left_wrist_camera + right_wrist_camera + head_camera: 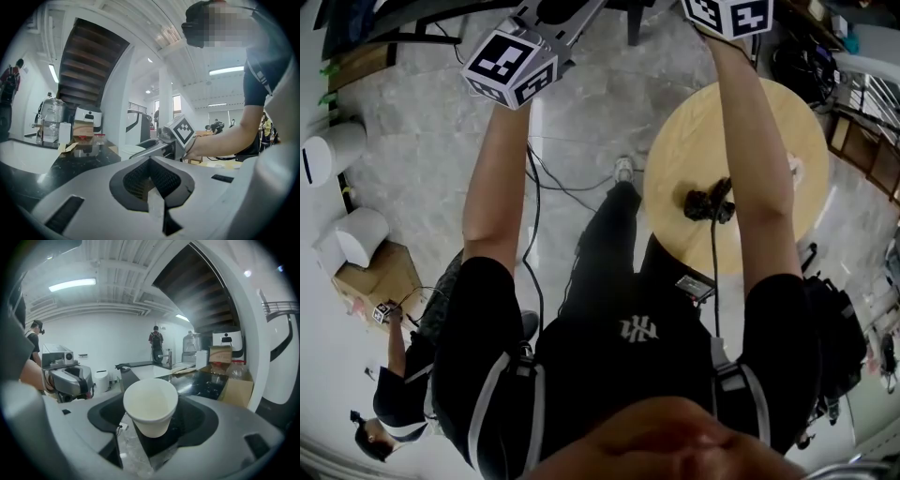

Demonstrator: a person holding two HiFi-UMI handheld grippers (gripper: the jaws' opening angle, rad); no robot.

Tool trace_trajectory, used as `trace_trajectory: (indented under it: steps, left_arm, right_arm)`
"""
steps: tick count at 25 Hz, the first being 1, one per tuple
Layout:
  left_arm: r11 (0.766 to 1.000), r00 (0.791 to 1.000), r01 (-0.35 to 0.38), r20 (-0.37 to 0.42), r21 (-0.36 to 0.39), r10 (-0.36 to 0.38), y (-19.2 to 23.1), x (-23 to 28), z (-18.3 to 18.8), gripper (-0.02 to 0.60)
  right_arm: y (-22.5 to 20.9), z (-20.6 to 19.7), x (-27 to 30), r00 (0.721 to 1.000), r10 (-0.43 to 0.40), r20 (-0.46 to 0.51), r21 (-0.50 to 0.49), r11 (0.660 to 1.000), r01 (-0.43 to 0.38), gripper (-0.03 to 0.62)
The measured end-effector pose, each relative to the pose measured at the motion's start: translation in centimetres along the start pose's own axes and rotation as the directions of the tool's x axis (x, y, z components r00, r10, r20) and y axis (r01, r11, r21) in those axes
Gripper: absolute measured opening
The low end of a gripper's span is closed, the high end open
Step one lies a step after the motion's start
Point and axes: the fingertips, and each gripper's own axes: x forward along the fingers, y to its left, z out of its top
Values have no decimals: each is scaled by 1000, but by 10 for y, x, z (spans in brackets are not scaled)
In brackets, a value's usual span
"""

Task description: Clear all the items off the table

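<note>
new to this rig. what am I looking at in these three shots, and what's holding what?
There is no robot here: a person holds a hand-held gripper in each hand. The wide shot comes from a camera on the person's head, looking down along both arms. The cubes with square markers are part of the grippers. The other two shots come from a camera riding on each gripper, looking along its jaws.

The right hand-held gripper is closed on a white paper cup, held up off any surface. The left hand-held gripper has its jaws together with nothing between them.

Below the arms stands a round wooden table with a small black object with a cable lying on it.
</note>
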Motion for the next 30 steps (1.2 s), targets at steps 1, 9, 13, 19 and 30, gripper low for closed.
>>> trace_trajectory:
  steps: [1,9,13,19,30]
  left_arm:
    - [1000,1000,-5,-2,-3,5,2,0,-2,13]
    - [999,1000,-28,-13,-22,28,17,-1,-13,12]
    - [999,1000,-25,-8,-25,25,15,0,-12,13]
    - [999,1000,-24,-7,-26,24,8,-7,-8,14]
    - [998,997,-33,69,-57,37,-24,-26,49,12]
  right_arm:
    - [-1,0,1,1000,0,4,3,1000,0,337]
    - [-7,1,12,999,8,37,32,999,-10,354]
    - [-10,-1,19,999,13,49,51,999,-16,357]
    - [-14,11,15,995,3,98,48,999,-8,402]
    - [27,85,-87,967,-18,255,-62,997,35,130]
